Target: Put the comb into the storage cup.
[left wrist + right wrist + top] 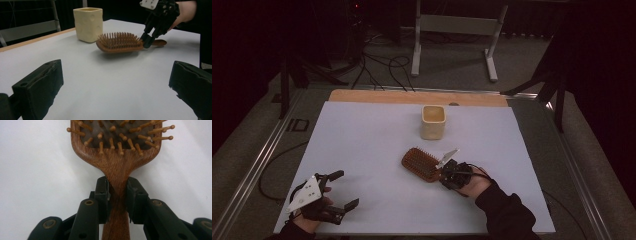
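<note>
A brown wooden hairbrush with upturned wooden bristles lies near the middle of the white mat. My right gripper is shut on its handle, just below the brush head. In the right gripper view the two black pads press on either side of the handle. The left gripper view shows the hairbrush with that right gripper clamped on its handle from above. My left gripper rests at the mat's near left corner, open, with nothing between its jaws.
A cream square cup stands upright behind the brush, toward the far edge of the white mat. A wooden table strip runs along the back. Cables and a metal stand are on the floor beyond.
</note>
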A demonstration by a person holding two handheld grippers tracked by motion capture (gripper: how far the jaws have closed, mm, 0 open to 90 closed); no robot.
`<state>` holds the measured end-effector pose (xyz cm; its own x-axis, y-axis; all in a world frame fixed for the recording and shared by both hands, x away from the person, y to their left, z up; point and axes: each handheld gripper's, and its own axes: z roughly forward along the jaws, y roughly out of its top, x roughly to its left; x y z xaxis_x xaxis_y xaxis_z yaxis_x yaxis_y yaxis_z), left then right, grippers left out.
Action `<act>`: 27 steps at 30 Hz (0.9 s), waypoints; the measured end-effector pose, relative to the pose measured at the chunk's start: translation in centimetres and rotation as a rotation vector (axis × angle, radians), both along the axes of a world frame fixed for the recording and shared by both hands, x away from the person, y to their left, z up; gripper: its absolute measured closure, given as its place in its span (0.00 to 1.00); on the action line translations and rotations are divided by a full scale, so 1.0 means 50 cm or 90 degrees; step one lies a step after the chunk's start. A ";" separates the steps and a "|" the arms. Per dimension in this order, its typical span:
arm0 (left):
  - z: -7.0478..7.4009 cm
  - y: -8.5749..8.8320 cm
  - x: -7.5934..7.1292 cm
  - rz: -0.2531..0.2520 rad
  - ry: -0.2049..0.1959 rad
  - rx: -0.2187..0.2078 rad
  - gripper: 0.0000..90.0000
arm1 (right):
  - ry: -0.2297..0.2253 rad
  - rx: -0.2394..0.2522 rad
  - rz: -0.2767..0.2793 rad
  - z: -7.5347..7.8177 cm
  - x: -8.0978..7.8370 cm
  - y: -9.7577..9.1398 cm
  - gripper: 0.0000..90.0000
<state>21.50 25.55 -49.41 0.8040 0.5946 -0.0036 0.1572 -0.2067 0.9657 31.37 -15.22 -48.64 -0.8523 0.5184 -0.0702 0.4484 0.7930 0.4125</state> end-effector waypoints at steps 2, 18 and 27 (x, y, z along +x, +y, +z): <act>0.000 0.001 0.000 0.000 -0.001 -0.001 0.00 | -0.007 0.023 -0.002 0.004 -0.007 -0.002 0.81; -0.001 -0.001 0.001 0.002 0.002 0.000 0.00 | -0.077 0.168 -0.047 0.014 -0.054 -0.041 0.81; -0.002 -0.003 0.002 0.002 0.004 -0.001 0.00 | -0.123 0.195 -0.062 0.012 -0.077 -0.055 0.81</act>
<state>21.61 25.38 -49.49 0.8021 0.5971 -0.0091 0.1639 -0.2054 0.9649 27.50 -17.99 -48.06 -0.7844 0.6179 -0.0540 0.4059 0.5772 0.7086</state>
